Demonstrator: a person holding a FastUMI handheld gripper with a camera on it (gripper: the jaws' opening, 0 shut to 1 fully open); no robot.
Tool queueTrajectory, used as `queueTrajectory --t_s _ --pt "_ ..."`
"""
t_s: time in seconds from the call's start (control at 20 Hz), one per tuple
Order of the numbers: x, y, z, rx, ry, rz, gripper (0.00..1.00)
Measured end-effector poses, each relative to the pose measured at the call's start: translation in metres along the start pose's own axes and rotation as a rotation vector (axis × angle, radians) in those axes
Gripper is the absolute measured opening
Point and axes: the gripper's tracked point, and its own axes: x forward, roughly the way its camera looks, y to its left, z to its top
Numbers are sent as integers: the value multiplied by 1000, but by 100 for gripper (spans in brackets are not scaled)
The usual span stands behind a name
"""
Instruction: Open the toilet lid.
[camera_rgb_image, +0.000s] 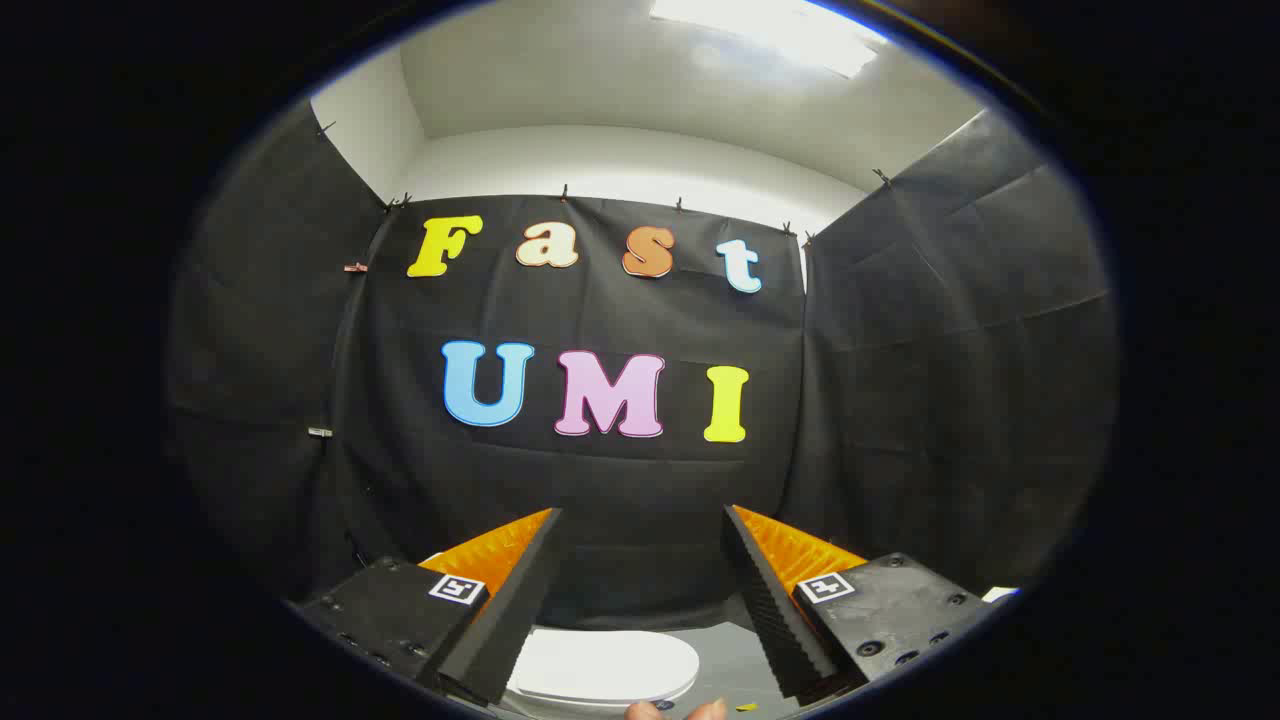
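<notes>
The white toilet lid (610, 665) lies flat and closed, low down below and between my fingers. My gripper (640, 525) hangs above it, open, with a wide gap and nothing between the fingers. The left finger (510, 590) and the right finger (770, 590) have black ribbed pads with orange backs. The fingers point at the black cloth wall beyond, well above the lid. The lid's left part is hidden behind the left finger.
Black cloth walls (950, 380) close the booth on three sides. A grey floor (730, 660) shows to the right of the toilet. A person's fingertips (680, 710) peek in just under the lid. A ceiling light (770, 30) glows overhead.
</notes>
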Motion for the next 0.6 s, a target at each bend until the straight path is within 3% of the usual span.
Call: queueTrajectory --t_s 0.6 --pt "-1 6 -1 8 6 28 97"
